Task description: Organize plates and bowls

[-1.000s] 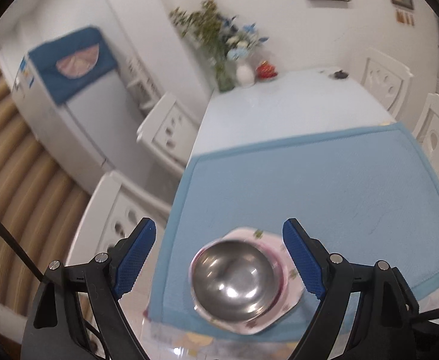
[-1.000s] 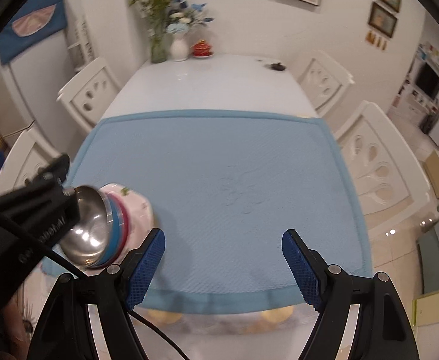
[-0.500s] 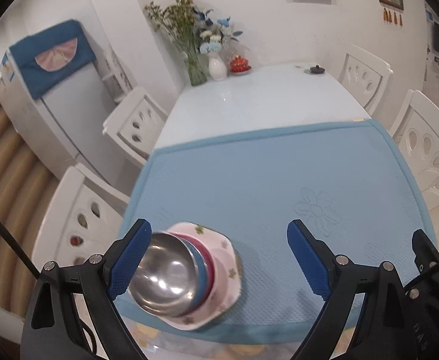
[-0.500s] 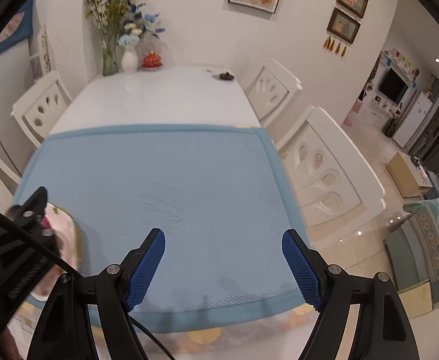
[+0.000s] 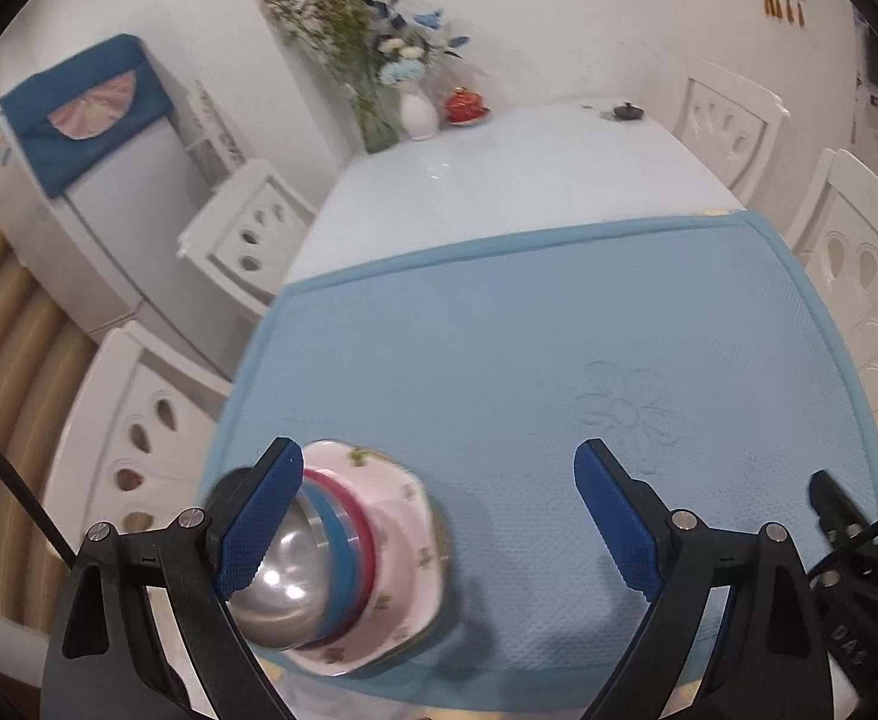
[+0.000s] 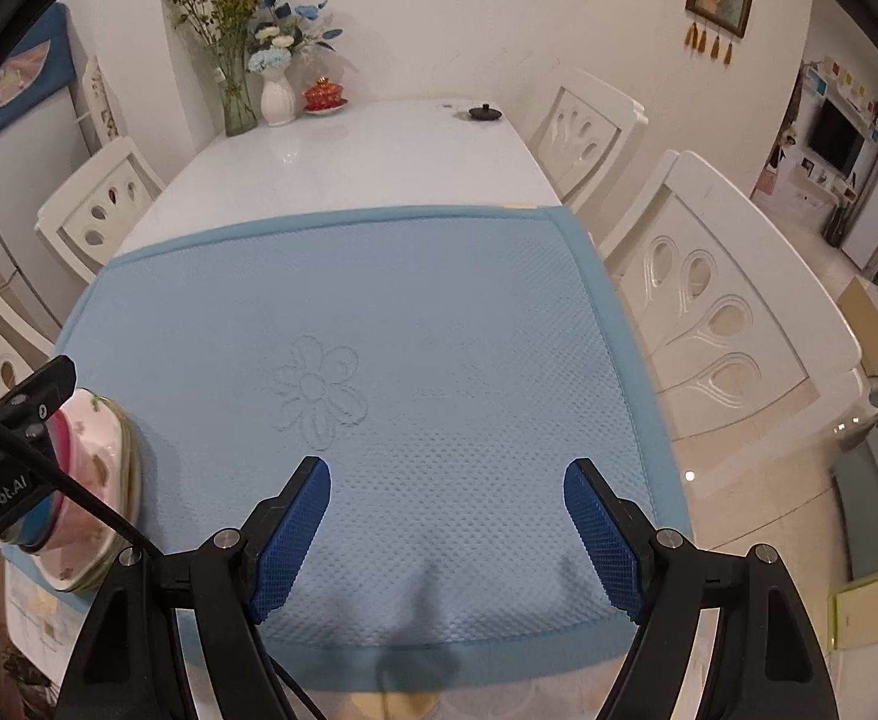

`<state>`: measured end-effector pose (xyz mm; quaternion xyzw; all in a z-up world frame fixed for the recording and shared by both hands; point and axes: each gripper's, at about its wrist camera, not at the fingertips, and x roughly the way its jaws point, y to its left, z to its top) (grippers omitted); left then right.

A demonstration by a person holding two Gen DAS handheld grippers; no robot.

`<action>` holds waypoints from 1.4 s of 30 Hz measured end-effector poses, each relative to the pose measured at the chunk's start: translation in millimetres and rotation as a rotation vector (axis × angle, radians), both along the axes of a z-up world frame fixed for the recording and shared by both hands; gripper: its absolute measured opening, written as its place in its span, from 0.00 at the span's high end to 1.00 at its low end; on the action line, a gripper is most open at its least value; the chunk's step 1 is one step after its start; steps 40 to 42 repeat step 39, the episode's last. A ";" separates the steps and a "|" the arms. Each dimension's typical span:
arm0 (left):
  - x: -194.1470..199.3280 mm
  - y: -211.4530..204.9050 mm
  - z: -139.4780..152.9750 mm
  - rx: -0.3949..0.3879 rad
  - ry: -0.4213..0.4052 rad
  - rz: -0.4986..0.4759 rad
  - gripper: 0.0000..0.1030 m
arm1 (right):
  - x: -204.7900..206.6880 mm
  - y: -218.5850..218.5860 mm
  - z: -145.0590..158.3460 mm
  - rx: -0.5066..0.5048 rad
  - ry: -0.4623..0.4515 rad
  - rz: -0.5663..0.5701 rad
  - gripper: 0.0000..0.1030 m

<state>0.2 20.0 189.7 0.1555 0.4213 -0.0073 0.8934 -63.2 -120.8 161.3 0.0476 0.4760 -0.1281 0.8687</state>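
A steel bowl (image 5: 283, 594) sits nested in a blue bowl (image 5: 338, 546) and a pink bowl (image 5: 364, 540). All three rest on a pink floral plate (image 5: 406, 540) at the near left corner of the blue mat (image 5: 529, 360). My left gripper (image 5: 436, 450) is open and holds nothing. Its left finger is in front of the steel bowl, and the stack lies left of the gap. My right gripper (image 6: 446, 468) is open over bare mat (image 6: 439, 330), well to the right of the plate (image 6: 100, 462).
The white table (image 5: 499, 180) carries flower vases (image 5: 379, 90), a red lidded cup (image 5: 466, 105) and a small black object (image 5: 628, 111) at its far end. White chairs (image 6: 727, 312) stand along both sides. A fridge with a blue cover (image 5: 79, 180) is at the left.
In the left wrist view the stack slid from between the fingers to behind the left finger. In the right wrist view it shifted to the left edge and the mat came closer.
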 end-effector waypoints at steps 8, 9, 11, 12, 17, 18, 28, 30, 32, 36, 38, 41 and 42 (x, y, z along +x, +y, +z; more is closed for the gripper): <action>16.3 -20.9 -22.8 0.008 0.047 -0.034 0.11 | 3.5 -17.9 -13.2 0.010 0.006 -0.042 0.24; 16.9 -23.0 -25.0 0.009 0.048 -0.035 0.11 | 3.5 -18.6 -14.9 0.013 0.010 -0.042 0.24; 18.5 -26.4 -29.7 0.012 0.052 -0.034 0.11 | 3.6 -19.4 -19.8 0.021 0.023 -0.043 0.24; 19.5 -27.7 -31.9 0.006 0.059 -0.035 0.11 | 4.9 -20.7 -22.4 0.024 0.029 -0.044 0.24; 28.4 -26.8 -47.4 -0.025 0.111 -0.026 0.11 | 3.9 -23.4 -30.8 0.050 0.044 -0.058 0.24; 29.9 -26.1 -50.8 -0.017 0.114 -0.018 0.11 | 4.3 -23.7 -32.2 0.053 0.048 -0.058 0.24; 39.0 -19.1 -60.4 -0.009 0.107 0.031 0.11 | 9.4 -13.2 -43.3 0.072 0.070 -0.028 0.24; 41.3 -19.6 -62.6 0.012 0.091 0.044 0.11 | 11.4 -11.8 -45.8 0.082 0.072 -0.026 0.24; 43.4 -18.7 -63.3 0.015 0.072 0.054 0.11 | 14.0 -10.2 -49.4 0.082 0.078 -0.025 0.24; 45.4 -16.0 -65.1 -0.010 0.054 0.066 0.11 | 18.3 -10.5 -56.9 0.094 0.092 -0.026 0.24; 45.3 -16.1 -67.6 0.003 0.037 0.076 0.11 | 20.2 -11.0 -60.2 0.097 0.094 -0.030 0.24; 46.3 -16.3 -70.7 0.004 0.046 0.077 0.11 | 21.5 -11.6 -61.6 0.097 0.096 -0.031 0.24; 46.3 -16.3 -70.7 0.004 0.046 0.077 0.11 | 21.5 -11.6 -61.6 0.097 0.096 -0.031 0.24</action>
